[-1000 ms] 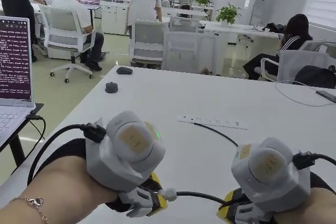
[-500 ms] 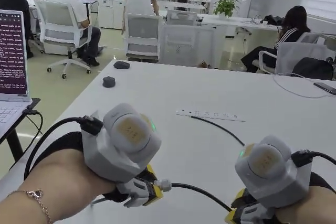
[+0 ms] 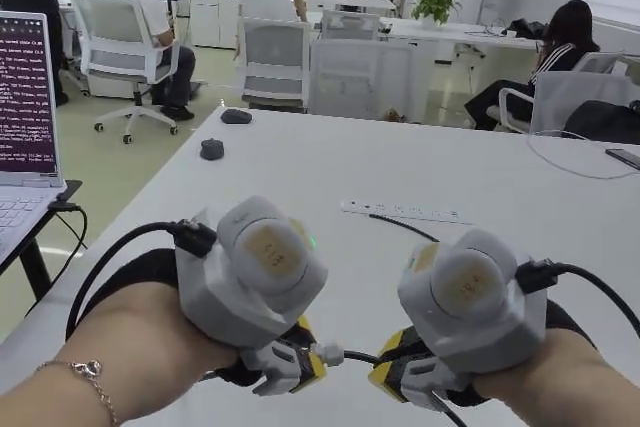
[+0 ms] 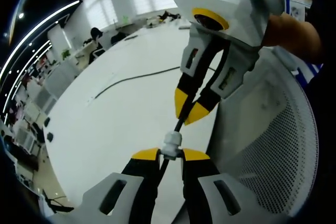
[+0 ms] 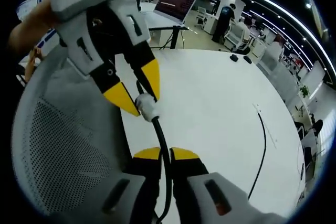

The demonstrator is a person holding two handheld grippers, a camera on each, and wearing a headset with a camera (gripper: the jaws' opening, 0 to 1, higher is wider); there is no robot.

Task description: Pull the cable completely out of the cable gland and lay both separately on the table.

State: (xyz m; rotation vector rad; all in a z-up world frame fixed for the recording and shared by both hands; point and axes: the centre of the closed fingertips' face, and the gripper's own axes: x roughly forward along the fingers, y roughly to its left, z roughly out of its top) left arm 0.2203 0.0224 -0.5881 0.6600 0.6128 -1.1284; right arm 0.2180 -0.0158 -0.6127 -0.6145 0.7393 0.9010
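My left gripper (image 4: pixel 170 154) is shut on a small white cable gland (image 4: pixel 171 144), which sticks out past its yellow tips. A black cable (image 4: pixel 181 124) runs out of the gland straight into my right gripper (image 5: pixel 166 153), which is shut on the cable (image 5: pixel 163 140). In the head view the left gripper (image 3: pixel 310 362) and the right gripper (image 3: pixel 385 372) face each other at the near table edge, with the gland (image 3: pixel 327 353) and a short stretch of cable (image 3: pixel 358 357) between them. In the right gripper view the gland (image 5: pixel 146 106) sits between the left gripper's tips.
A white power strip (image 3: pixel 403 213) with a thin black lead (image 3: pixel 405 228) lies mid-table. Two dark mice (image 3: pixel 212 149) (image 3: pixel 236 116) sit at the far left edge, a laptop (image 3: pixel 25 97) stands left. A white mesh chair (image 4: pixel 273 145) is below the grippers. People sit behind.
The right gripper has moved left, close to the left gripper, so the stretch of cable between them is much shorter. The left gripper still holds the gland.
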